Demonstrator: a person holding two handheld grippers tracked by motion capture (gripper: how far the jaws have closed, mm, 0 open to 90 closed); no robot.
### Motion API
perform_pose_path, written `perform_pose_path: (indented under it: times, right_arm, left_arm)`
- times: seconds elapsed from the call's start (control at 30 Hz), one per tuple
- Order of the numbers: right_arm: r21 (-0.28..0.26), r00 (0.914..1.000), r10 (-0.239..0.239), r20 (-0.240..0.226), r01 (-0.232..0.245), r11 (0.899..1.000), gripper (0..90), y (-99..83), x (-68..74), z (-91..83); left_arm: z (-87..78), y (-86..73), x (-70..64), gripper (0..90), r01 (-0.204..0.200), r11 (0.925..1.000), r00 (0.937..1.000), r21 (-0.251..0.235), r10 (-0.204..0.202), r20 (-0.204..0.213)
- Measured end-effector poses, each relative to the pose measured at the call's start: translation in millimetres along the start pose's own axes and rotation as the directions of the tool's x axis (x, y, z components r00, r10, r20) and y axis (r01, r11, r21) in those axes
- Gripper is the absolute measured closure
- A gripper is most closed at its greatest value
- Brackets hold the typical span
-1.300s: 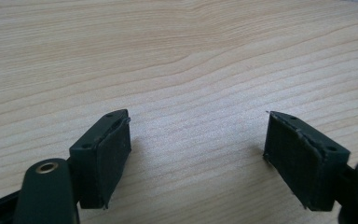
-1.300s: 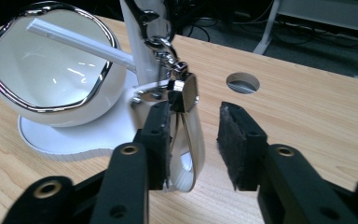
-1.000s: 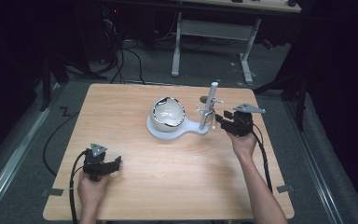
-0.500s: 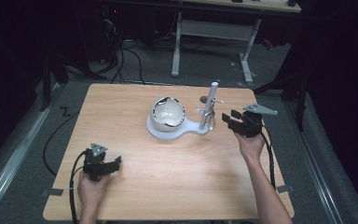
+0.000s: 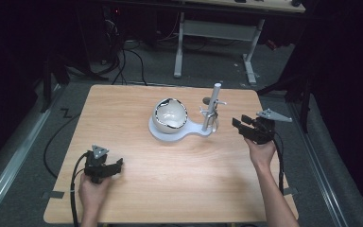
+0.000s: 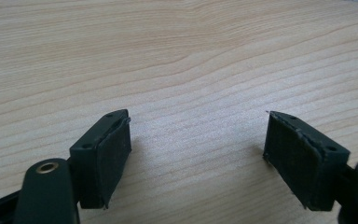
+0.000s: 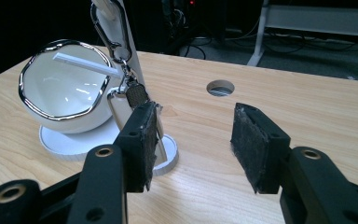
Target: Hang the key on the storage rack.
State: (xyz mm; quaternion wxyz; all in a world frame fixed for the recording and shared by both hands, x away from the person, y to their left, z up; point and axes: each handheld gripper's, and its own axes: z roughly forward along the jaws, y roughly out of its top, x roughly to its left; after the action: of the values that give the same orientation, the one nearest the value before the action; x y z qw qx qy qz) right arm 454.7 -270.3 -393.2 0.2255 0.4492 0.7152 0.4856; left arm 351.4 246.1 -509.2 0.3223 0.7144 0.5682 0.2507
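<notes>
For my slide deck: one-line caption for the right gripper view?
Open right hand-held gripper beside the white stand with its bowl.

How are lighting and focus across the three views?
High view: table lit, surroundings nearly black. Left gripper view: even light, soft shadows beside the fingers. Right gripper view: glare streaks inside the white bowl, near fingers slightly soft.

left gripper [image 5: 118,164]: black two-jaw body, grey three-cornered plate on top, lower left of high view
left cable: black, loops off the table's lower left edge
left pads [image 6: 114,156]: dark, rough, frayed edges; brass-ringed hole in jaw arm
right gripper [image 5: 238,125]: black, grey plate on top, right of high view
right cable: black, runs along forearm
right pads [image 7: 249,135]: dark, worn
arms: bare, no sleeves
</notes>
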Motion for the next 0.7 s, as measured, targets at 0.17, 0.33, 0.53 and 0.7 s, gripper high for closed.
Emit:
perform_pose_path:
  times: [0.17,0.33,0.53,0.7]
  right_arm:
    - [-0.002,1.0,0.005,-0.005,-0.005,1.0,51.6,-4.5,-3.3,-8.4]
    - [-0.015,0.9999,0.015,-0.002,-0.015,1.0,50.7,-8.3,-6.2,-13.6]
    - [-0.036,0.9996,0.029,0.0,-0.029,0.999,50.4,-14.8,-8.2,-22.1]
    - [-0.057,0.9995,0.033,0.004,-0.033,0.998,50.5,-20.2,-9.7,-32.0]
  left_arm:
    - [0.0,0.0,0.0,23.2,0.0,1.0,1.0,0.0,0.0,0.0]
    - [0.0,0.0,0.0,23.3,0.0,1.0,1.0,0.0,0.0,-0.001]
    - [0.2,0.1,-0.2,23.2,0.002,1.0,1.0,-0.001,-0.002,0.0]
    - [0.2,0.1,-0.2,23.3,0.002,1.0,1.0,-0.002,-0.002,0.0]
